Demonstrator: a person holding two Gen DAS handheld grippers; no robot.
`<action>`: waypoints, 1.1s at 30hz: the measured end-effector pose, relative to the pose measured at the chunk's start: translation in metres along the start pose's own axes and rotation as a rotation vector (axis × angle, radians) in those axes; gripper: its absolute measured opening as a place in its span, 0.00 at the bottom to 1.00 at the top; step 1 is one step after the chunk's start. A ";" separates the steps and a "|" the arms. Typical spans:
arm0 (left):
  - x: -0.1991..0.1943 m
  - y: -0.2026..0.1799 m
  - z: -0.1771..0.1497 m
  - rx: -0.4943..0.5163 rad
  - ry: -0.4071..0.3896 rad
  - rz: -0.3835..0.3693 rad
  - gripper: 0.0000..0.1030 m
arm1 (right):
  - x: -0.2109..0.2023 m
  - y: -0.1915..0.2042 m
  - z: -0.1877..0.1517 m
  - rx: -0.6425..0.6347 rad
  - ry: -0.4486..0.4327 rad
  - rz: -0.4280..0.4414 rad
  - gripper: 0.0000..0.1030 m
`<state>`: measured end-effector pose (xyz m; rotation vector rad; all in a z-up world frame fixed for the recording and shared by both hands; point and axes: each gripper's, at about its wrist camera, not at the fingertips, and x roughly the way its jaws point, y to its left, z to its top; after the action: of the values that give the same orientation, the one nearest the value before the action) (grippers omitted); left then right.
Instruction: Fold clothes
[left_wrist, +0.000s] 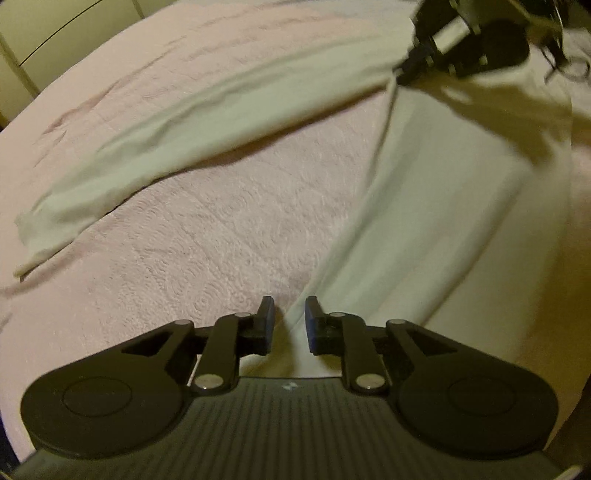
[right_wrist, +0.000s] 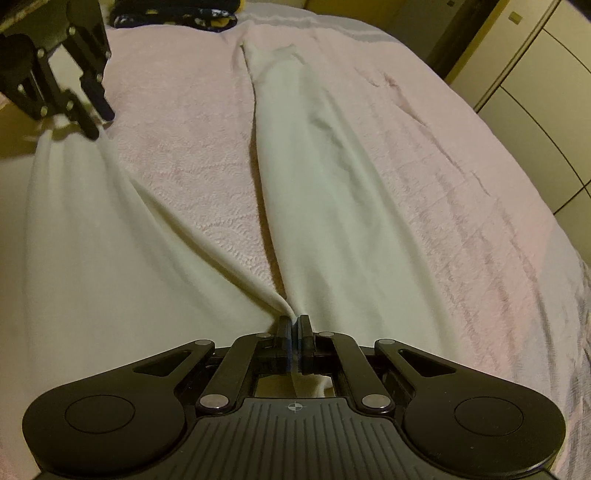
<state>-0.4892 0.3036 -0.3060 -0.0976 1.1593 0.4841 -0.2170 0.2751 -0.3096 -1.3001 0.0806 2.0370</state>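
On your left, the left gripper (left_wrist: 289, 320) is hovering low over the pink bedspread (left_wrist: 207, 221) with its jaws apart and nothing between them, just at the lower edge of the one white long-sleeved garment (left_wrist: 424, 192) lying spread on the bed. From that camera, one sleeve (left_wrist: 177, 155) is stretching away to the left across the quilted cover, lying flat and unobstructed. Moving right, your right gripper (right_wrist: 294, 332) is sitting with its jaws pressed together on a pinch of the white fabric where the sleeve meets the body, and the cloth is fanning out from that point. At the far edge of the bed one dark patterned bundle (right_wrist: 173, 14) is lying well apart from the garment. Cream cabinet doors (right_wrist: 535, 92) are standing beyond the bed's right side. Nothing is lying across the garment besides your two grippers.
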 end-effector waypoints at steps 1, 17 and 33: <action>0.001 0.000 0.000 0.016 0.005 -0.011 0.11 | -0.001 0.001 -0.002 0.002 -0.001 0.000 0.00; 0.005 -0.010 -0.010 0.055 0.010 0.197 0.00 | 0.011 0.007 -0.006 0.053 0.024 -0.031 0.00; -0.084 0.003 -0.023 -0.491 -0.137 0.152 0.04 | -0.056 0.018 -0.012 0.506 -0.049 -0.023 0.48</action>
<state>-0.5367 0.2726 -0.2393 -0.3964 0.8975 0.8918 -0.2049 0.2270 -0.2756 -0.9259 0.5205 1.8625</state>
